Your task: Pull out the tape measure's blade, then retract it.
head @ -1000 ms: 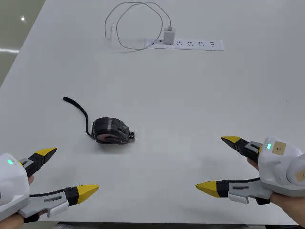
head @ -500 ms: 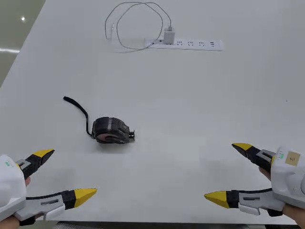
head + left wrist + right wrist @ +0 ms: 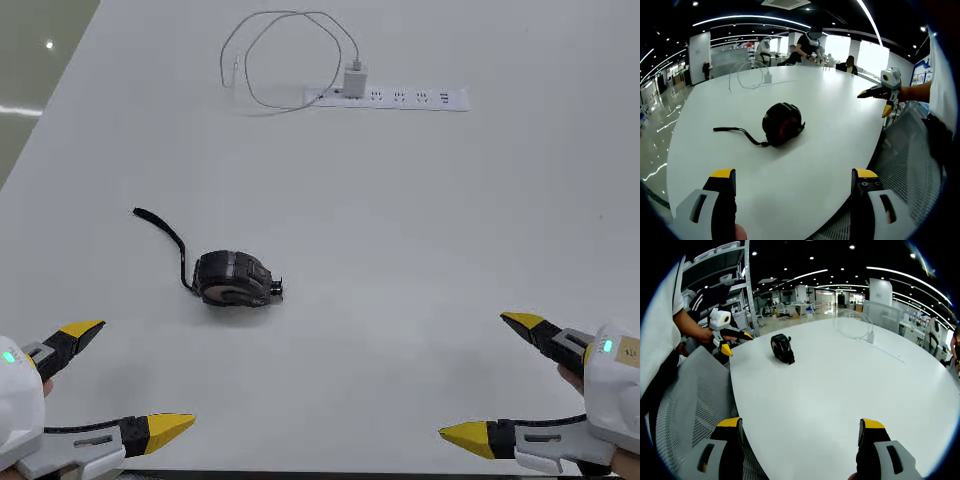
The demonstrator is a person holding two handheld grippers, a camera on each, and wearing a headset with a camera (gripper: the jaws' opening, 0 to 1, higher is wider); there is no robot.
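A black tape measure (image 3: 233, 279) with a black wrist strap (image 3: 163, 233) lies on the white table (image 3: 400, 220), left of centre; its blade is fully inside. It also appears ahead of the left jaws (image 3: 783, 124) and far off in the right gripper view (image 3: 782, 348). My left gripper (image 3: 122, 380) is open at the near left edge, well short of the tape measure. My right gripper (image 3: 505, 381) is open at the near right edge, with nothing between its yellow-tipped fingers. The right gripper (image 3: 879, 94) shows across the table in the left gripper view, and the left gripper (image 3: 732, 338) in the right one.
A white power strip (image 3: 395, 96) with a plugged charger and a looped white cable (image 3: 285, 60) lies at the table's far side. A mesh chair back (image 3: 695, 405) sits near the table's front edge. People stand at the far end of the room.
Both grippers have drawn back toward the near table edge, the right one also shifting right. The tape measure has not moved.
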